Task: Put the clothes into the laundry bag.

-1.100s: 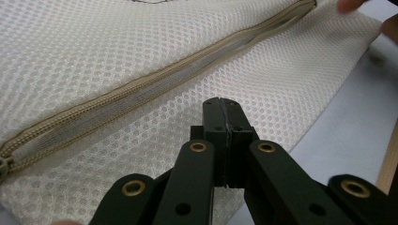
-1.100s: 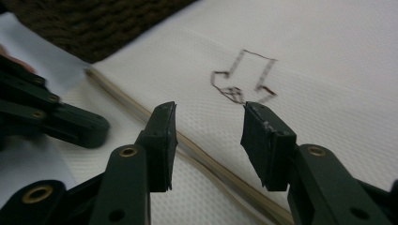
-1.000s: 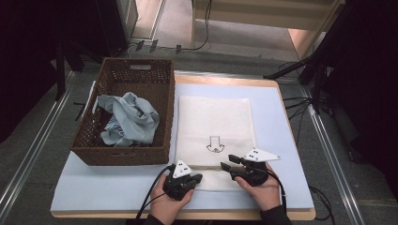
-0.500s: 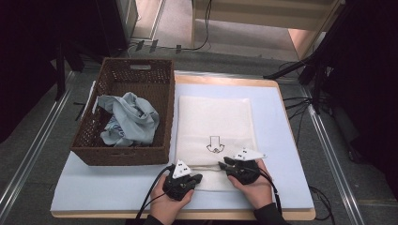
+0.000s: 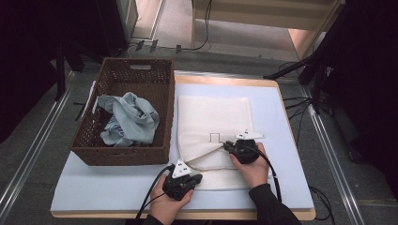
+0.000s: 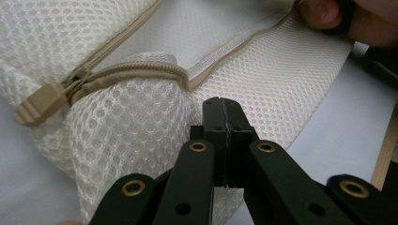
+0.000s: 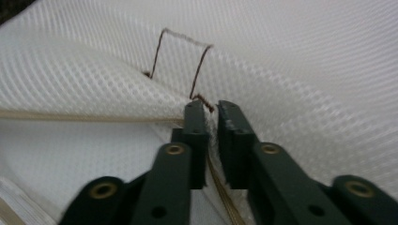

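A white mesh bag lies flat on the pale blue mat. My left gripper is at the bag's near edge, jaws pressed together on the mesh beside the beige zipper pull. My right gripper pinches the upper layer at the zipper edge, just under a brown stitched mark. It holds that layer lifted, so the mouth gapes. Its jaws have just been opening slightly, with mesh still between them.
A brown wicker basket stands left of the bag, with a crumpled light blue cloth inside it. The wooden table edge runs along the front. Cables trail from both grippers toward the person.
The right gripper has moved left and away from the front edge, dragging the bag's upper layer with it so the mouth opens. The left hand has stayed put.
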Tool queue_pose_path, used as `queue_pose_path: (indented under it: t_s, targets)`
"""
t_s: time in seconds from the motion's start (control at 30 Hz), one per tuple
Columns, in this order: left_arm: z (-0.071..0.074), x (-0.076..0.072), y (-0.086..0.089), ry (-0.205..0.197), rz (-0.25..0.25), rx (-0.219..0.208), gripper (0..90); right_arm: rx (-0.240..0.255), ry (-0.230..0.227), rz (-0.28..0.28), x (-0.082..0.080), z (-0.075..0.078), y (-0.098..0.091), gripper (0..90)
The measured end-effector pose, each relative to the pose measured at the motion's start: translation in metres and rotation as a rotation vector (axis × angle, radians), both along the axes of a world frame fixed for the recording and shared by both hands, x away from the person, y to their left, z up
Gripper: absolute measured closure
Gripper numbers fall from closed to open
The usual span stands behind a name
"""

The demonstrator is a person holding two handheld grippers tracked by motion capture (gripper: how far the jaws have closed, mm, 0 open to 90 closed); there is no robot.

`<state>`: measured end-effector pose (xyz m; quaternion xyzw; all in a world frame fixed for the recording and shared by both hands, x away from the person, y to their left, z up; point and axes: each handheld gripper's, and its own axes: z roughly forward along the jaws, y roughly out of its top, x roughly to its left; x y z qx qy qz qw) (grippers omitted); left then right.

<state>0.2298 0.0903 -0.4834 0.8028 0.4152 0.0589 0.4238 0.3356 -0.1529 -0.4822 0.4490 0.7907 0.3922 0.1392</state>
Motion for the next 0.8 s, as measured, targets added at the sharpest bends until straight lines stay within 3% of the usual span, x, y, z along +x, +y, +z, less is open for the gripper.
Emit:
queue_pose_path:
  t_s: [0.07,0.13,0.2,0.23,0.3,0.37,0.43,0.5,0.63,0.7,0.8]
  targets:
    - [0.000,0.000,0.000,-0.001,-0.001,0.000,90.0,0.046,0.019,0.024,0.000,-0.001,-0.005,64.6]
    - [0.000,0.000,0.000,-0.001,0.001,0.001,90.0,0.068,0.023,0.087,-0.003,-0.002,-0.006,49.6]
    - [0.000,0.000,0.000,0.000,-0.001,0.000,90.0,0.023,0.000,0.137,-0.008,-0.002,-0.004,37.5]
    - [0.000,0.000,0.000,0.001,-0.002,0.001,90.0,-0.033,-0.020,0.149,-0.012,-0.002,-0.003,32.3]
    - [0.000,0.000,0.000,0.002,0.000,0.001,90.0,-0.118,-0.045,0.103,-0.014,-0.001,-0.003,22.9]
    - [0.000,0.000,0.000,0.001,0.002,0.001,90.0,-0.117,-0.019,0.027,-0.013,-0.002,-0.008,19.4]
    - [0.000,0.000,0.000,0.000,0.004,0.001,90.0,-0.106,-0.027,0.014,-0.015,-0.003,-0.008,23.7]
    - [0.000,0.000,0.000,0.001,0.003,0.001,90.0,-0.095,-0.038,-0.001,-0.020,-0.001,-0.007,52.2]
    - [0.000,0.001,0.000,0.006,-0.001,0.000,90.0,-0.079,-0.045,0.028,-0.024,0.001,-0.004,80.0]
    - [0.000,0.002,0.001,0.015,0.000,-0.007,90.0,-0.034,-0.029,0.019,-0.024,0.002,-0.006,86.2]
    - [0.000,0.003,0.002,0.029,-0.005,-0.015,90.0,0.006,-0.049,0.005,-0.024,0.008,-0.009,86.9]
